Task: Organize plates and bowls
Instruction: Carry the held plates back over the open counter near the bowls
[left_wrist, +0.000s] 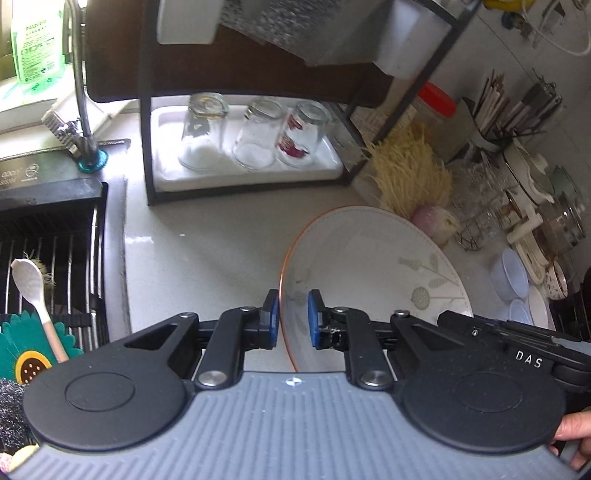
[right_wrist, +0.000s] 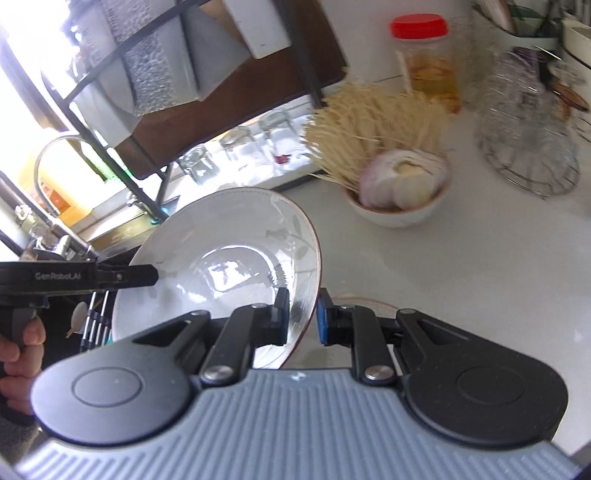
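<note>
Above the white counter (right_wrist: 461, 277), both grippers' fingers straddle opposite rims of the tilted plate (right_wrist: 221, 258), contact unclear.

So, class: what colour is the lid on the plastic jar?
Red; the lid shows best in the right wrist view.

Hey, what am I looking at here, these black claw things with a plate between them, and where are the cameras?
These are hand-held grippers, one in each of a person's hands, each carrying a camera that looks along its fingers. The left view shows the left gripper straddling the rim of a white plate; the right view shows the right gripper at the opposite rim. On the white counter sit a bowl and a red-lidded jar; upturned glasses stand under a rack.
</note>
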